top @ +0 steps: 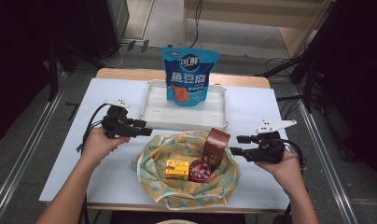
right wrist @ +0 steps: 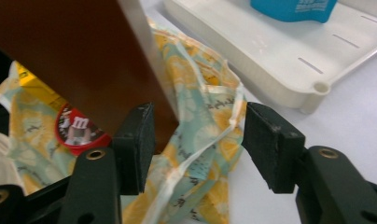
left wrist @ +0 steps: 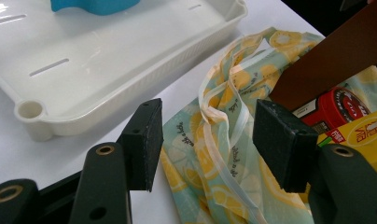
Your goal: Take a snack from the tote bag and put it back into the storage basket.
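- Left hand-held gripper [top: 144, 132] was released, jaws apart at the left rim of the cloth bag [top: 154, 184]; in the left gripper view the bag's rim and white strap lay between the pads [left wrist: 142, 140] without being pinched.
- Right hand-held gripper [top: 237, 144] was also released, jaws spread wide, nothing clamped; in the right gripper view the bag's strap [right wrist: 200, 144] and fabric edge sat in the gap, the brown box [right wrist: 74, 56] just beside the left pad.
- Likely reason for both positions: one gripper at each side of the bag mouth, to hold it open or to reach for the goods inside.
- Cloth bag, yellow-lemon print, lay open and flattened on the tabletop [top: 107, 93] near the front edge, between the two grippers.
- Inside it: brown box [top: 216, 144] standing tilted at the right, a round red tin [top: 200, 170] against its base, a yellow carton [top: 177, 169] just beside the tin.
- White tray [top: 151, 109] sat behind the bag, near its rim.
- Blue snack pouch [top: 189, 74] stood upright in the tray's far part, probably the drop-off spot for the bag's goods.
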`<state>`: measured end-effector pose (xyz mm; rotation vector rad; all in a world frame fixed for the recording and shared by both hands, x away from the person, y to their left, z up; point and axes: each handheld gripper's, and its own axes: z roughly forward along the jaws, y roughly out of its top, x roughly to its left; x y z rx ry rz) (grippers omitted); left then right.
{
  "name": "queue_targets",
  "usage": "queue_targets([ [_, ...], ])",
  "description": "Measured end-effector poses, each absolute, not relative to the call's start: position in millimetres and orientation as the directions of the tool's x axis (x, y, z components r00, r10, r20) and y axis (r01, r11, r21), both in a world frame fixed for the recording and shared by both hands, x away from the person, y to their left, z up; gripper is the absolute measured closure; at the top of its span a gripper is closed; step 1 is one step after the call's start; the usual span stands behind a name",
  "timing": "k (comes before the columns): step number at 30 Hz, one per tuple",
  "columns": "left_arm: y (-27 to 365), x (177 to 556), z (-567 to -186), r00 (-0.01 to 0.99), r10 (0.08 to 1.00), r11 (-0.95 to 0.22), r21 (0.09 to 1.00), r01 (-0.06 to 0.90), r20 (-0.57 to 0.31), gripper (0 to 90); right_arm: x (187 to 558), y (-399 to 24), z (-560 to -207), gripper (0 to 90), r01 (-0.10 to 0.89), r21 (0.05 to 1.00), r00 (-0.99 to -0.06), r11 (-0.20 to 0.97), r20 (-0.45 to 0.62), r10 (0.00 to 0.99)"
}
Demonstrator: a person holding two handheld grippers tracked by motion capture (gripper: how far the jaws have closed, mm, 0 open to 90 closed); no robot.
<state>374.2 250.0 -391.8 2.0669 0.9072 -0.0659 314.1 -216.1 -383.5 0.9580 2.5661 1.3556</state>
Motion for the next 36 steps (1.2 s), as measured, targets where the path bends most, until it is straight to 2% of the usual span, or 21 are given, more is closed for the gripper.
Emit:
queue_targets([
  [14, 255.2, 372.5, -389.7, 0.736, 0.575, -0.361, 0.697, 0.62, -0.357, 42.6, 303.6, -194.8, -375.7, 30.6, 0.455, 0.776, -0.84, 0.437, 0.212, 0.499],
  [20, 257.1, 371.8, -387.3, 0.734, 0.578, -0.349, 0.705, 0.617, -0.357, 42.6, 300.7, -191.1, -371.7, 29.6, 0.445, 0.78, -0.852, 0.44, 0.217, 0.476],
  [27, 258.4, 372.5, -387.4, 0.731, 0.582, -0.345, 0.706, 0.619, -0.357, 42.6, 293.4, -193.5, -365.0, 28.9, 0.44, 0.788, -0.851, 0.432, 0.211, 0.482],
  [36, 257.7, 372.7, -388.1, 0.736, 0.573, -0.351, 0.704, 0.618, -0.361, 42.4, 289.1, -179.3, -360.3, 19.5, 0.43, 0.791, -0.852, 0.436, 0.194, 0.487],
])
